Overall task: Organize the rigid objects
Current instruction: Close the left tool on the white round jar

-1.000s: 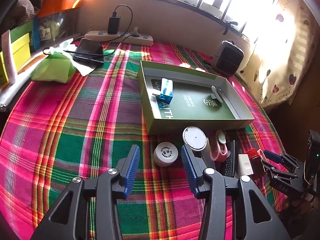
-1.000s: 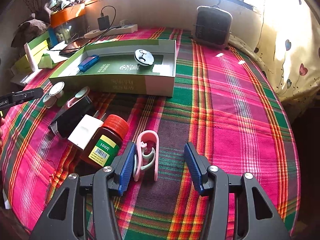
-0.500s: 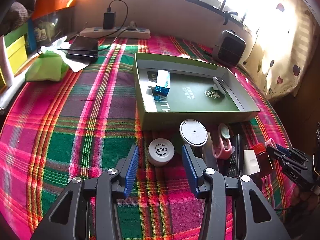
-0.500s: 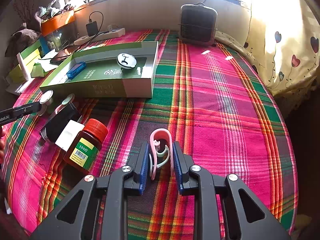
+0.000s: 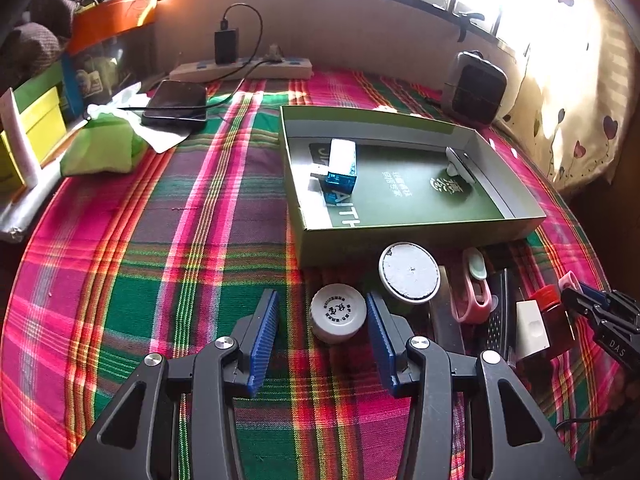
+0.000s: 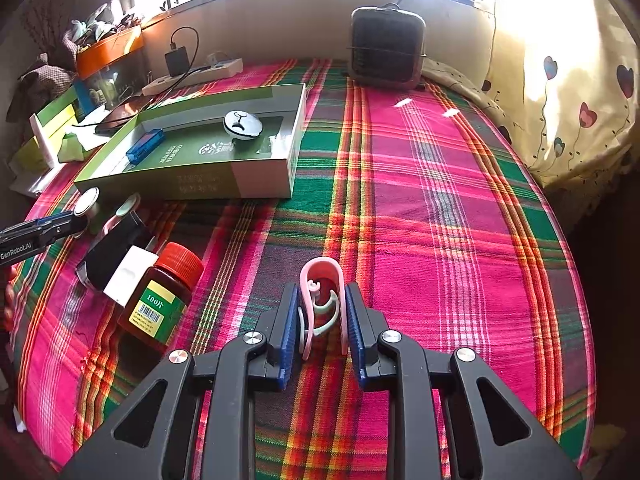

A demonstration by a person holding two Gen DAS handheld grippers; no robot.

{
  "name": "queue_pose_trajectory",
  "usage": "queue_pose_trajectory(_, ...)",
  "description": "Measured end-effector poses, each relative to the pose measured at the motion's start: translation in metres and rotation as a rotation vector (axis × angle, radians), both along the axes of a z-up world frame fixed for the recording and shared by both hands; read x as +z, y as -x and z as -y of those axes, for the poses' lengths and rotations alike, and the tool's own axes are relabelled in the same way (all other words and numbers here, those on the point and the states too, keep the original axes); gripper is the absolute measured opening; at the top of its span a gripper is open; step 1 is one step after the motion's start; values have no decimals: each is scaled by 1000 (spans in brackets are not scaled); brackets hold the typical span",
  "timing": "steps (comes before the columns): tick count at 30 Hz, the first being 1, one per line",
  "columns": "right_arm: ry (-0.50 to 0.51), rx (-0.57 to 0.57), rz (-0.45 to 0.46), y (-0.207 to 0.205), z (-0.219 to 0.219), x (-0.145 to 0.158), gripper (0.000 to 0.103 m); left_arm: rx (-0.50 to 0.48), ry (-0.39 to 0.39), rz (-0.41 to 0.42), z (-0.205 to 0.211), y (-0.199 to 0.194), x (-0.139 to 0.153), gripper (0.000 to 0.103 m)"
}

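Note:
My right gripper (image 6: pixel 322 312) is shut on a pink U-shaped clip (image 6: pixel 322 276) that rests on the plaid cloth. My left gripper (image 5: pixel 322 316) is open around a small white round jar (image 5: pixel 338 312), its blue pads apart from the jar's sides. An open green box (image 5: pixel 420 234) lies beyond, with a blue-and-white box (image 5: pixel 342 166) and a white round piece (image 6: pixel 242 124) inside. A brown bottle with a red cap (image 6: pixel 160 300), a white block (image 6: pixel 130 276), a black object (image 6: pixel 106 256), pink scissors (image 5: pixel 472 296) and a round silver lid (image 5: pixel 410 272) lie in a row before the box.
A small heater (image 6: pixel 386 46) stands at the back by the window wall. A power strip (image 5: pixel 244 68) with a charger, a dark phone (image 5: pixel 176 100), a green pouch (image 5: pixel 102 150) and yellow boxes (image 5: pixel 36 120) crowd the far left. A curtain (image 6: pixel 576 92) hangs on the right.
My right gripper's jaws closed from wide open onto the pink clip. The left gripper tilted slightly and stayed open around the white jar.

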State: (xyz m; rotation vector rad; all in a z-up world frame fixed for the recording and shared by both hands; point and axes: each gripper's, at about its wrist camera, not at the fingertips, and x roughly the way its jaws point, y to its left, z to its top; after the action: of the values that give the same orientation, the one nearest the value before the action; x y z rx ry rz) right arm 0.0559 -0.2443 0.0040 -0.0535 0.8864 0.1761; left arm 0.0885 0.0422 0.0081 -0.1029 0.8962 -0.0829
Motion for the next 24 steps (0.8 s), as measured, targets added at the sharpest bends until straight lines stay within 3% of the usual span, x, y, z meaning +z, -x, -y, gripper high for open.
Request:
queue_pose_trajectory(9,-4,1,-1,-1,1,0,24,10,-19,12,3,1,0,42)
queue_pose_trajectory(16,-4,1,-1,0,1,0,24,25,-30,15,1,2,0,28)
queue_pose_trajectory(24,-4,1,-1,-1,1,0,24,25,-31,17,0,2,0,27)
